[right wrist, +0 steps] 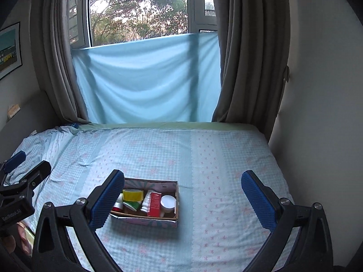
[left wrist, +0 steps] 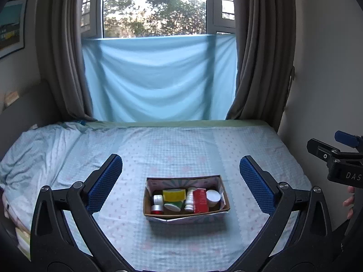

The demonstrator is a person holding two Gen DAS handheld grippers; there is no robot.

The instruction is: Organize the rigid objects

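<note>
Left wrist view: cardboard box (left wrist: 186, 215) at lower centre already held all items; bed (left wrist: 181, 145) otherwise bare; left gripper (left wrist: 181, 185) and right gripper (right wrist: 182, 200) jaws apart, empty; task looked finished.

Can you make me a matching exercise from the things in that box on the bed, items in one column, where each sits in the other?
Items in the box:
1. red carton
2. yellow tape roll
3. white round jar
4. red-and-silver jar

Places, seen from the left wrist view:
A. right end
B. near left corner
C. back, left of centre
D. just left of the white round jar

Pairs: 1-D, 2-C, 3-A, 4-B
</note>
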